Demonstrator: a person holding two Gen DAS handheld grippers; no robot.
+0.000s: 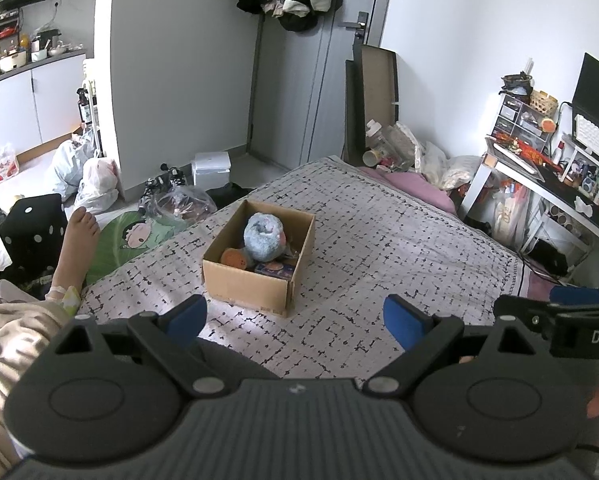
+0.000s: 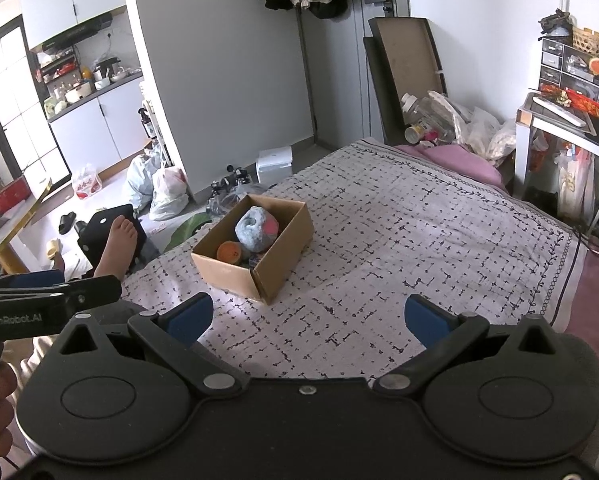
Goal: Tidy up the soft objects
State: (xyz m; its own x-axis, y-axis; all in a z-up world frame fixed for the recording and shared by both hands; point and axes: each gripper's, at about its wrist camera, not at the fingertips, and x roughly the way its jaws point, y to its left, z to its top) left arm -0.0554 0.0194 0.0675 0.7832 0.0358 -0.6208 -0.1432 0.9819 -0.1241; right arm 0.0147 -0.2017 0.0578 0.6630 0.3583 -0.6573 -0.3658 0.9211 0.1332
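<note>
The box [image 1: 259,264] sits on the bed [image 1: 379,240], straight ahead of the left claw [image 1: 295,322] and ahead and a little left of the right claw [image 2: 309,320]. Both claws hang well short of it, side by side, so neither is clearly the nearer; the left one faces it more squarely. The box's long axis runs away from the claws, tilted toward the far right, with a near corner turned to them. Inside lie a grey-blue plush [image 1: 264,238], upright and filling the far half, an orange toy [image 1: 234,258] just beside it at the near left, and a small dark pack [image 1: 275,269] at the near right.

Both claws are spread wide with nothing between their blue pads. The right claw's arm shows at the right edge of the left view.

No loose soft thing shows on the quilt, so the sorting looks largely done, or the next item lies out of view.

The quilt is soft and patterned. A bare foot [image 1: 79,236] rests at the bed's left edge; a cluttered desk [image 1: 539,172] stands to the right.
</note>
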